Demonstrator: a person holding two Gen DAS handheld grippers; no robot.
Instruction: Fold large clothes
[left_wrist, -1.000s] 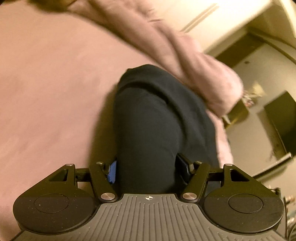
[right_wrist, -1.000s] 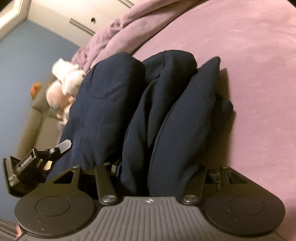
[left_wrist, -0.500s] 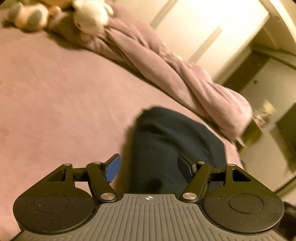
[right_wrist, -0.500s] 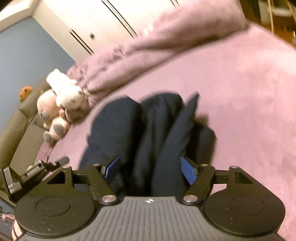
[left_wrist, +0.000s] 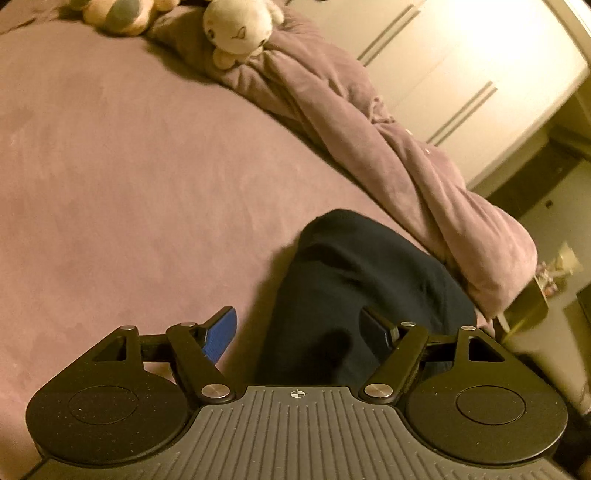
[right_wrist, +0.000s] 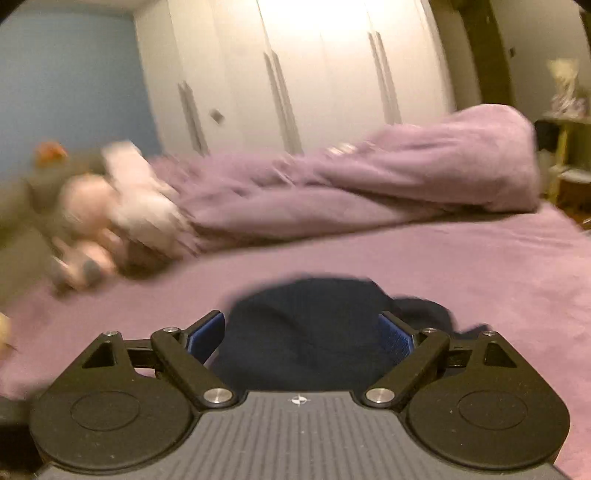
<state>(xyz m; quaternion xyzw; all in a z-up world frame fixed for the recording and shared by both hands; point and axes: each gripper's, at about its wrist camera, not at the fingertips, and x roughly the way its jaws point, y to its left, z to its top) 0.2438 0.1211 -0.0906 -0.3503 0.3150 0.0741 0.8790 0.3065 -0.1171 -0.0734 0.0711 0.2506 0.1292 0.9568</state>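
Your bed (left_wrist: 129, 177) spreads mauve, a rumpled duvet (left_wrist: 369, 133) along its far side with plush toys (left_wrist: 236, 29) at one end. The folded navy garment (left_wrist: 362, 288) lies on the bed beside the duvet. Your left claw (left_wrist: 301, 328) and right claw (right_wrist: 301, 332) are both opening, pads off the cloth.

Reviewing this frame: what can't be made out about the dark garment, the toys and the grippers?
- Garment: its near end is hidden behind the gripper body in both wrist views, so the fold's neatness and the garment type cannot be judged.
- Plush toys: smeared by motion blur in the right wrist view; the pink one is cut off by the top edge in the left wrist view.
- Left gripper and right gripper: jaws opening, pads clear of the cloth; neither shows in the other's view.
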